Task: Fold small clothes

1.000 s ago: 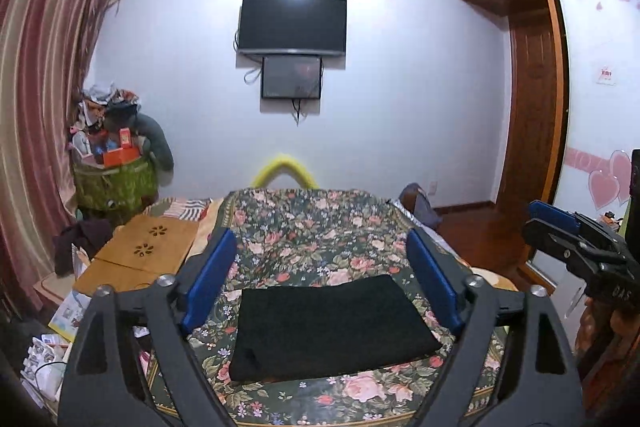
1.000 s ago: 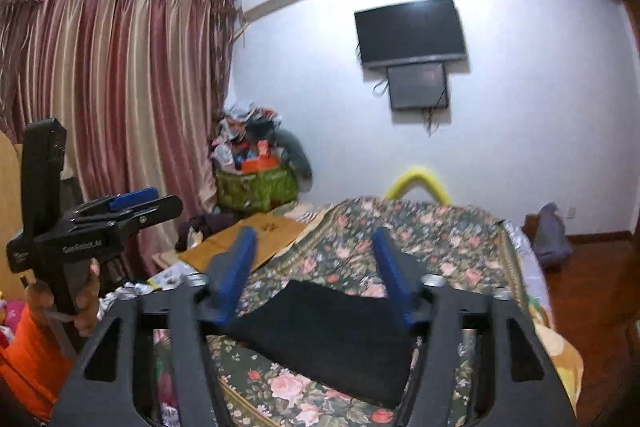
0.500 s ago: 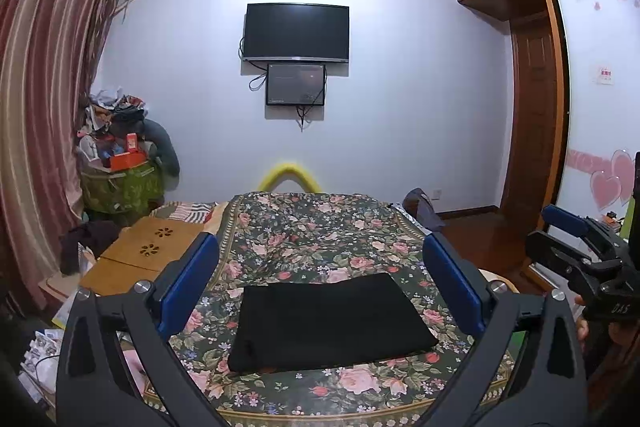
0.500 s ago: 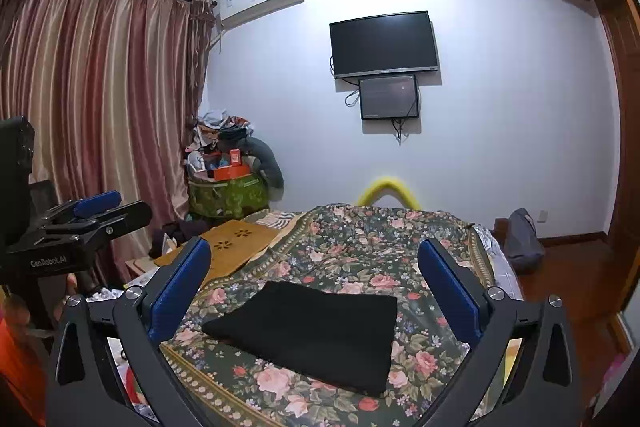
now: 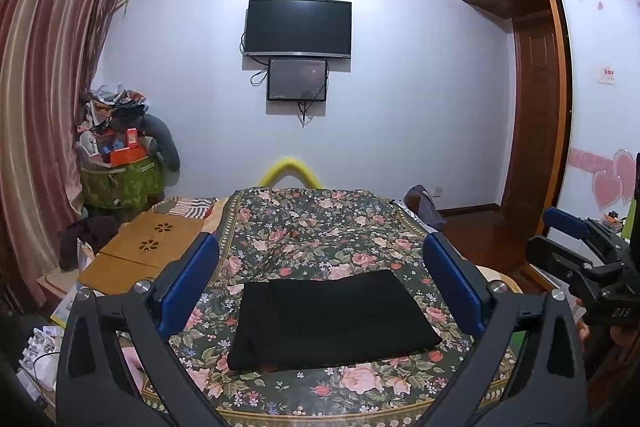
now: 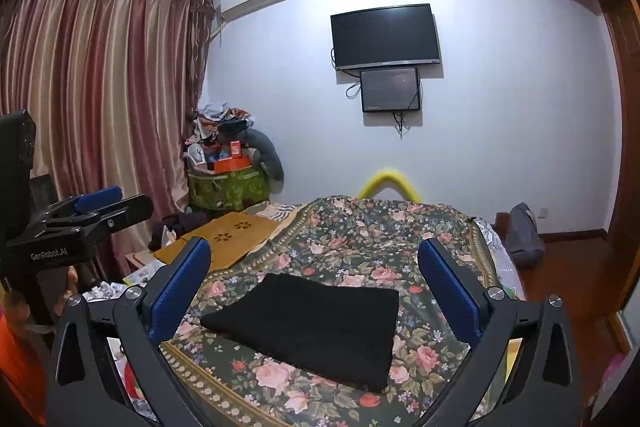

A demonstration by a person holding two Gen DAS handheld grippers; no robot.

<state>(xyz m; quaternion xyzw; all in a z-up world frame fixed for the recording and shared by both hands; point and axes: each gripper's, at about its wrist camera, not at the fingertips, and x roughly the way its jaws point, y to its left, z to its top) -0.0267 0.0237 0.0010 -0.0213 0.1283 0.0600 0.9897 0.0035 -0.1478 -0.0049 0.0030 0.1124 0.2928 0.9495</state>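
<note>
Black folded garment lies on the floral bedspread (near corner hidden); both grippers' fingers spread wide, empty.

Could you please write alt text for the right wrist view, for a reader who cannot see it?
A folded black garment lies flat on a floral bedspread, framed by the open blue-padded jaws of the right gripper, which touch nothing. The left gripper hovers at the far left, before striped curtains and a wall-mounted television.
</note>
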